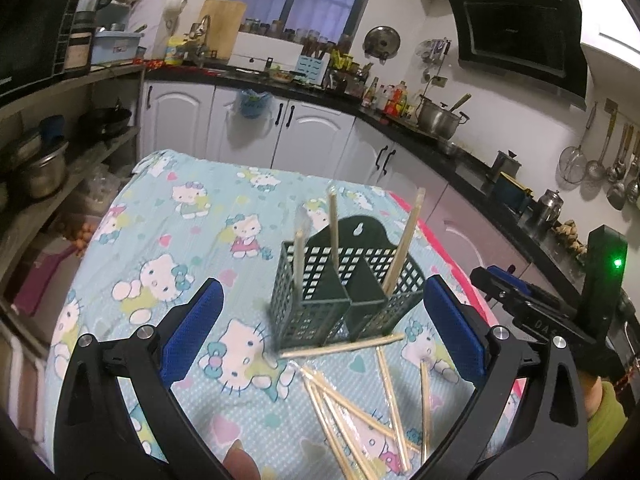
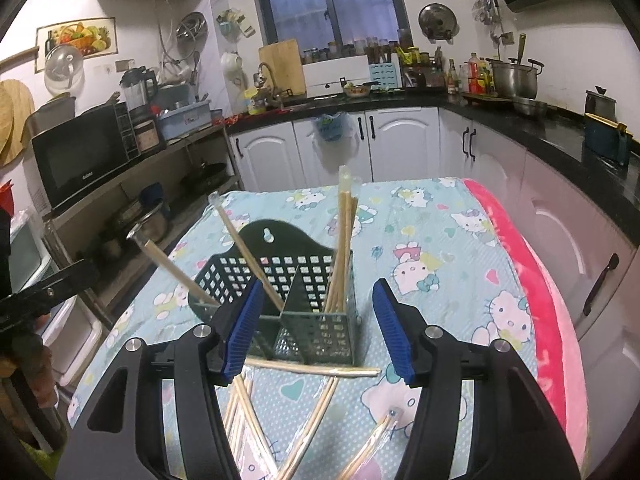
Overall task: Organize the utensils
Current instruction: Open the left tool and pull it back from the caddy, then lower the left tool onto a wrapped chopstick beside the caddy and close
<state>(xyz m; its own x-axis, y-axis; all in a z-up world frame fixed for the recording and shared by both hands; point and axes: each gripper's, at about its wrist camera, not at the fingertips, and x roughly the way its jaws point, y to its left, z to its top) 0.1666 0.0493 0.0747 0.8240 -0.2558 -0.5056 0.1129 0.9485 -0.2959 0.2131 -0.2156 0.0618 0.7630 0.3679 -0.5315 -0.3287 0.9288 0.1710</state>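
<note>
- Standing near the middle of the table [image 1: 132, 240], on a pale blue cartoon-cat cloth [image 2: 440, 232], is a dark green perforated utensil caddy [image 1: 320, 312] with a raised back plate and a dividing wall between its compartments.
- Several wrapped wooden chopsticks stand upright or leaning in the caddy: in the left wrist view one [image 1: 298, 260] in the left compartment, one [image 1: 333, 228] near the back, and one [image 1: 404, 240] leaning from the right compartment.
- In the right wrist view a bundle of upright chopsticks [image 2: 344, 240] fills the right compartment, while two others lean out to the left.
- One chopstick [image 1: 344, 347] lies flat across the cloth, just against the caddy's front base.
- More loose chopsticks [image 1: 360, 412] lie scattered and crossing each other on the cloth in front of the caddy, nearer the cameras.
- The left gripper [image 1: 320, 332] has its blue pads spread wide, with the caddy seen between them but nothing touching them.
- The right gripper [image 2: 316, 328] is partly open, its jaws apart with no pad pressing on anything; the caddy's front sits beyond them.
- In the left wrist view the right gripper's black body shows at the right edge, with a green light [image 1: 618, 263] on it.
- Behind the table run white kitchen cabinets [image 2: 400, 140] under a dark counter crowded with pots and bottles.
</note>
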